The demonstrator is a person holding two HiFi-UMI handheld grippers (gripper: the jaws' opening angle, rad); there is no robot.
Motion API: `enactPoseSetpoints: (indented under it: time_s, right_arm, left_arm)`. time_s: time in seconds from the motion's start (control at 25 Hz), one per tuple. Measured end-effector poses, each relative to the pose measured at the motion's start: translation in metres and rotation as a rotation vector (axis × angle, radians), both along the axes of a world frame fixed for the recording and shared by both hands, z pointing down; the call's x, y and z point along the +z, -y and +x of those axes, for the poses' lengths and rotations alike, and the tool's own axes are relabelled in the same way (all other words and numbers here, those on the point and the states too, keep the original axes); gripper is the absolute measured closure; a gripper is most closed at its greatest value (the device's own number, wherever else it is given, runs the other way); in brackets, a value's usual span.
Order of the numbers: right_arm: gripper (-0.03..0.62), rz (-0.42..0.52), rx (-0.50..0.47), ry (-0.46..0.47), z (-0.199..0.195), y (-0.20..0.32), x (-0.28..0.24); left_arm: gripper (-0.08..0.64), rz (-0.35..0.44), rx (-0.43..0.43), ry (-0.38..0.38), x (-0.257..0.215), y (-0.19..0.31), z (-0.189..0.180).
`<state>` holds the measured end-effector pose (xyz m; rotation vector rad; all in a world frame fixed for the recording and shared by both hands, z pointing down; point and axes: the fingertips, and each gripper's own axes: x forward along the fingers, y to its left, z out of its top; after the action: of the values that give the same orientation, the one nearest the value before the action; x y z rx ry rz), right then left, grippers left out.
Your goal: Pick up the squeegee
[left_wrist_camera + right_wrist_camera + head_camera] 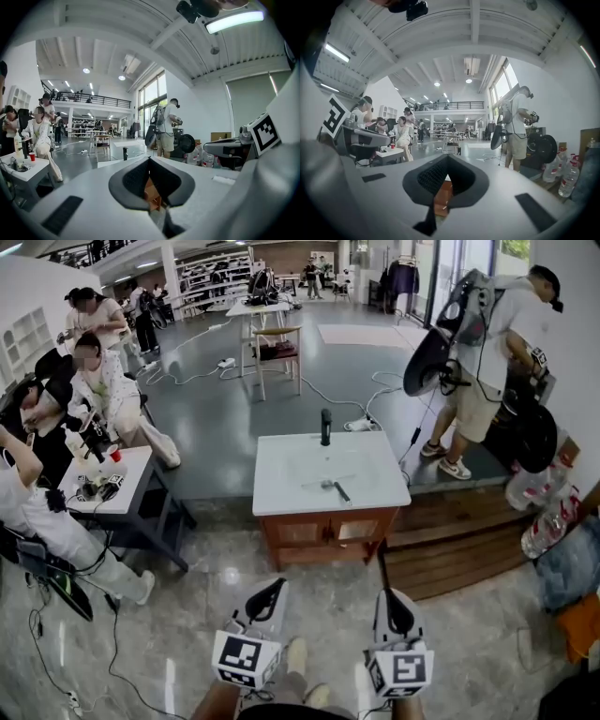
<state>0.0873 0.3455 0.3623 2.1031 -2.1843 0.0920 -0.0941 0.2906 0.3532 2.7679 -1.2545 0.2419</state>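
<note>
Head view: marker cube, left tongs

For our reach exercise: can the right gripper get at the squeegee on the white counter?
Probably not yet: the right gripper is well short of the counter, jaws shut. Only floor lies between; the squeegee lies uncovered.

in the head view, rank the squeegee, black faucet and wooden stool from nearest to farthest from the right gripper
1. squeegee, on the white counter ahead of the right gripper
2. black faucet, at the counter's back edge
3. wooden stool, far behind, left of centre
</note>
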Motion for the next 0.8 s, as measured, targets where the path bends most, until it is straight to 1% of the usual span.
enactPoseSetpoints:
  time_s: [0.08,0.16,0.24,0.36,0.44,0.68,0.8]
  right_arm:
    - [0.594,0.001,0.002,-0.001,0.003,0.019,-0.001]
    - [0.594,-0.007,-0.001,-0.004,0.004,0.038,0.000]
    - [0.594,-0.024,-0.003,-0.009,0.002,0.058,-0.001]
    - [0.594,0.002,-0.001,-0.008,0.002,0.086,-0.004]
    - [0.594,0.004,0.003,-0.008,0.001,0.102,-0.005]
    - [0.594,-0.003,0.022,-0.017,-0.008,0.140,-0.004]
    - [0.594,-0.003,0.030,-0.016,-0.012,0.155,-0.002]
  left_arm:
    - [0.558,0.023,0.000,-0.008,-0.003,0.020,0.002]
    - [0.558,0.010,-0.002,-0.006,-0.003,0.039,0.004]
    - [0.558,0.015,-0.002,-0.010,-0.004,0.059,0.004]
    - [0.558,0.026,0.006,-0.016,-0.007,0.087,0.005]
    - [0.558,0.036,0.013,-0.021,-0.008,0.104,0.006]
    - [0.558,0.019,0.032,-0.031,-0.005,0.145,-0.001]
    - [0.558,-0.004,0.043,-0.031,0.001,0.160,-0.004]
